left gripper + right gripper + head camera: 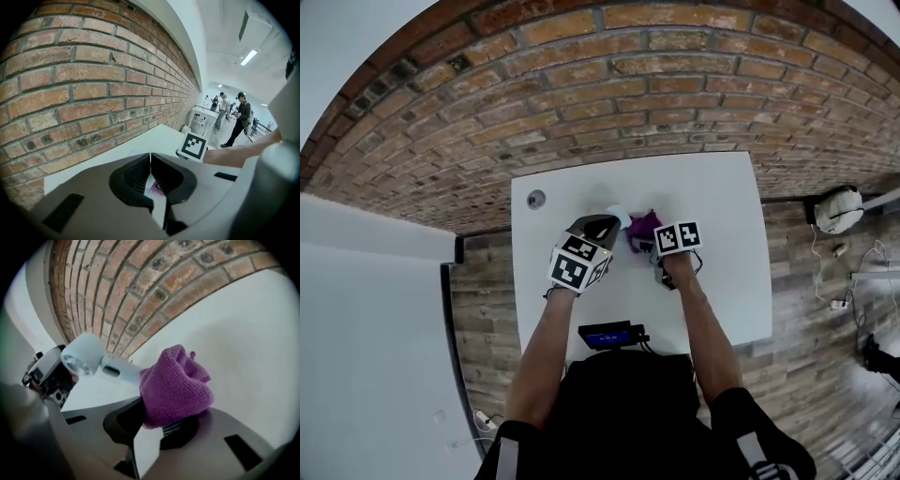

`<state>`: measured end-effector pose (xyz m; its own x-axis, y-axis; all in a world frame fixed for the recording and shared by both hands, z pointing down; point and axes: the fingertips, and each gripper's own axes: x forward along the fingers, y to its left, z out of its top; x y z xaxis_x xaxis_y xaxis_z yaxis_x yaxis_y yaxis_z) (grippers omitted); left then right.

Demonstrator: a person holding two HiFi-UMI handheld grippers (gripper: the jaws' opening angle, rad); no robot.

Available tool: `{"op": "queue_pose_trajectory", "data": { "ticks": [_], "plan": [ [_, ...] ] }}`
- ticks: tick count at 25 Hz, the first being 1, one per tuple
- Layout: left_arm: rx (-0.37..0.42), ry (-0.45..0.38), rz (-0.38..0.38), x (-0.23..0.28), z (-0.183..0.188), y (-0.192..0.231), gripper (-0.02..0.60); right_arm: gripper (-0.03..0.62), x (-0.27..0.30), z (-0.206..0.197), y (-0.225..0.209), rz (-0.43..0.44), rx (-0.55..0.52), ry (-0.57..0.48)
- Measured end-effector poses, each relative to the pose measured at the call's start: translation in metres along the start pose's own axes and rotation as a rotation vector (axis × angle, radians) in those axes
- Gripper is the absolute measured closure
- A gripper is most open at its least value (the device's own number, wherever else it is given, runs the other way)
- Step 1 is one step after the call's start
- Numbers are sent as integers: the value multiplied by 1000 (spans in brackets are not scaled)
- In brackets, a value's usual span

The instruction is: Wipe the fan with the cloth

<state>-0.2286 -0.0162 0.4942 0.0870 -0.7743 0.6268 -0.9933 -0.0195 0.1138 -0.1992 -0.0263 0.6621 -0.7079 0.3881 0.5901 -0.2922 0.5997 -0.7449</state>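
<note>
Purple terry cloth [176, 385] is bunched into a pad and clamped between the jaws of the right gripper [159, 417]. Most of the wad bulges out past the tips, which looks deliberate: a soft, rounded face leads, so fabric rather than hard jaw would meet the fan. The fan [86, 356], small and pale with a round head on a short handle, sits just beside the cloth on the side of the left gripper [150, 157]. That gripper's jaws are drawn almost together, with only a thin pale sliver between them. Whether the sliver is a thin part of the fan being pinched or just the table showing through, I cannot tell. The head view puts the fan right at those tips, so the left gripper is probably there to steady it while the other wipes. Both grippers angle down over the middle of the white table [722, 281], which stands against a brick wall [628, 84]. The cloth is close to the handle, but I cannot tell whether it touches, so the wiping stroke looks about to begin.
</note>
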Motion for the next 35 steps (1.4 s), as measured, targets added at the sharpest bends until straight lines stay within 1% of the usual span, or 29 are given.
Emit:
{"op": "queue_pose_trajectory", "data": {
  "ticks": [1, 2, 3, 4, 5, 7, 8, 9, 10, 11, 13, 14, 16, 20, 23, 26, 27, 28, 29, 30, 32, 33, 34, 35],
  "plan": [
    [0, -4, 0, 0, 0, 1, 568, 528, -3, -9, 1, 1, -9, 43],
    [-2, -10, 2, -1, 1, 2, 568, 528, -8, -10, 0, -13, -31, 58],
    [-9, -19, 5, -3, 0, 3, 568, 530, -15, -1, 0, -32, -55, 39],
    [-21, -29, 8, -7, -1, 2, 568, 528, -23, 16, 2, -42, -76, -10],
    [-37, -41, 10, -12, -3, 1, 568, 528, -32, 38, 8, -34, -92, -76],
    [-78, -51, 1, -21, -13, -6, 568, 528, -49, 87, 30, 17, -137, -215],
    [-100, -40, -13, -22, -22, -10, 568, 528, -55, 109, 45, 44, -177, -266],
    [-121, -21, -30, -20, -32, -15, 568, 528, -57, 127, 60, 69, -230, -293],
    [-142, 1, -49, -16, -40, -20, 568, 528, -55, 139, 76, 91, -291, -293],
    [-167, 17, -66, -12, -46, -23, 568, 528, -50, 145, 90, 111, -352, -266],
    [-228, 21, -83, -3, -49, -23, 568, 528, -36, 141, 110, 137, -446, -161],
    [-259, 18, -82, -1, -49, -21, 568, 528, -31, 135, 115, 140, -467, -105],
    [-300, 16, -75, -1, -51, -13, 575, 528, -29, 124, 114, 142, -445, -40],
    [-327, 21, -58, -12, -58, 1, 575, 528, -44, 101, 107, 142, -345, 2],
    [-334, 17, -32, -19, -60, 12, 575, 528, -53, 75, 99, 117, -237, -25],
    [-331, -9, -20, -29, -54, 22, 575, 528, -61, 46, 83, 110, -94, -109],
    [-315, -21, -12, -35, -48, 23, 575, 528, -65, 40, 75, 93, -57, -146],
    [-280, -28, -4, -41, -40, 22, 575, 528, -70, 38, 68, 79, -29, -188],
    [-227, -26, -3, -44, -32, 18, 575, 528, -79, 39, 66, 82, -9, -235],
    [-158, -9, -8, -46, -26, 10, 575, 528, -89, 45, 72, 109, -2, -288],
    [4, 71, -7, -40, -22, -5, 575, 528, -109, 63, 99, 204, -29, -387],
    [86, 124, 8, -36, -25, -9, 575, 528, -116, 70, 114, 248, -56, -415],
    [157, 167, 32, -33, -28, -11, 575, 528, -117, 73, 127, 276, -83, -420],
    [209, 194, 56, -30, -30, -11, 575, 528, -114, 72, 134, 287, -103, -406]
  ]
}}
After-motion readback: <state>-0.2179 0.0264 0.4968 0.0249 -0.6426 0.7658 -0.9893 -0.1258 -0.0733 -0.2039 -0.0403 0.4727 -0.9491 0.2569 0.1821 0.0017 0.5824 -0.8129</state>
